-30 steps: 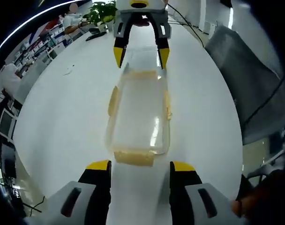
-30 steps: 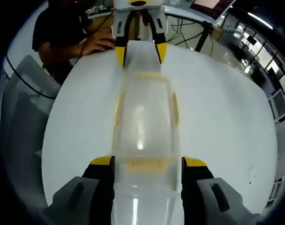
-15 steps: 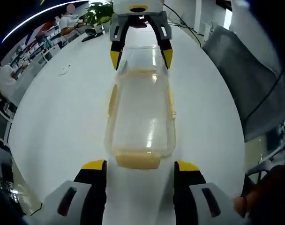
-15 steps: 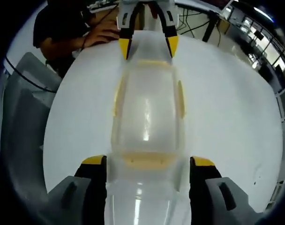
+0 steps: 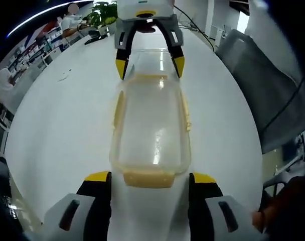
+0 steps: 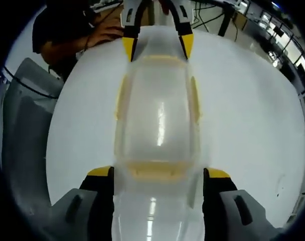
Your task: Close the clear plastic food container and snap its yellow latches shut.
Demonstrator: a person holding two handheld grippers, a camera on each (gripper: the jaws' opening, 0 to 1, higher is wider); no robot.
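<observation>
A clear plastic container (image 5: 150,125) with yellow latches along its sides and ends lies lengthwise on the white table. My left gripper (image 5: 151,178) is open, its jaws standing either side of the near yellow end latch (image 5: 148,178). At the far end my right gripper (image 5: 149,66) is open astride a clear plastic flap (image 5: 152,59), which looks like the lid. In the right gripper view the container (image 6: 157,115) runs away from me, and the clear flap (image 6: 152,216) lies between my right gripper's (image 6: 158,173) open jaws. The left gripper (image 6: 157,46) straddles the far end.
The round white table (image 5: 57,120) has bare surface on both sides of the container. A grey chair (image 5: 263,90) stands at the table's edge, also visible as the chair (image 6: 22,115). A person's hand (image 6: 105,35) rests on the table behind the left gripper. Potted plants (image 5: 105,12) stand beyond the table.
Both grippers have drawn closer to the container's ends, which now looks larger in both views. The jaws of each have spread a little wider. The container has stayed put.
</observation>
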